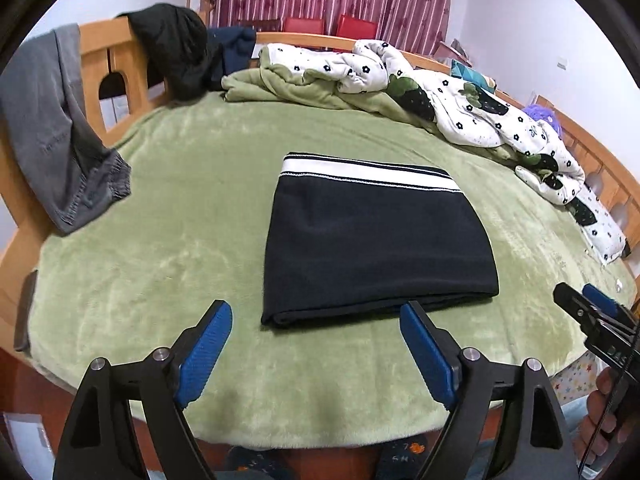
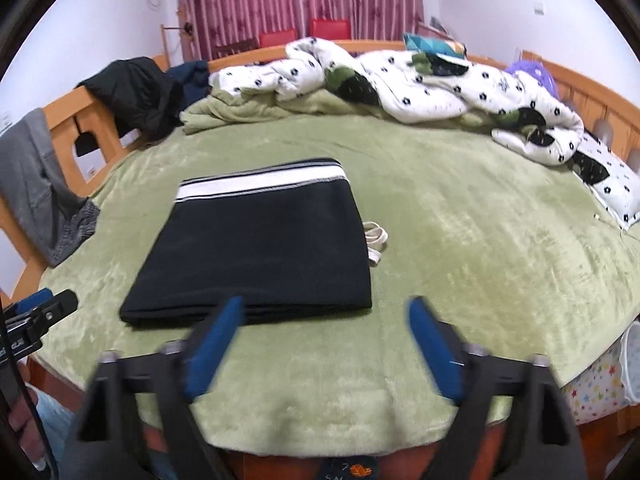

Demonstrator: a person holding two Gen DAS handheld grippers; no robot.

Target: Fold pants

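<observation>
The dark navy pants (image 1: 376,244) lie folded into a flat rectangle on the green plush bed cover (image 1: 180,240), with the white striped waistband at the far edge. They also show in the right wrist view (image 2: 260,248), where a white drawstring (image 2: 375,240) sticks out at their right side. My left gripper (image 1: 316,312) is open and empty, hovering just in front of the pants' near fold. My right gripper (image 2: 326,312) is open and empty, near the pants' front right corner; its image is blurred. Each gripper shows at the edge of the other's view.
A crumpled white flowered quilt (image 1: 460,96) and a green blanket (image 1: 280,88) lie along the far side of the bed. Grey trousers (image 1: 52,128) and dark clothes (image 1: 176,48) hang over the wooden bed frame (image 1: 100,64) at left. Red chairs and a curtain stand behind.
</observation>
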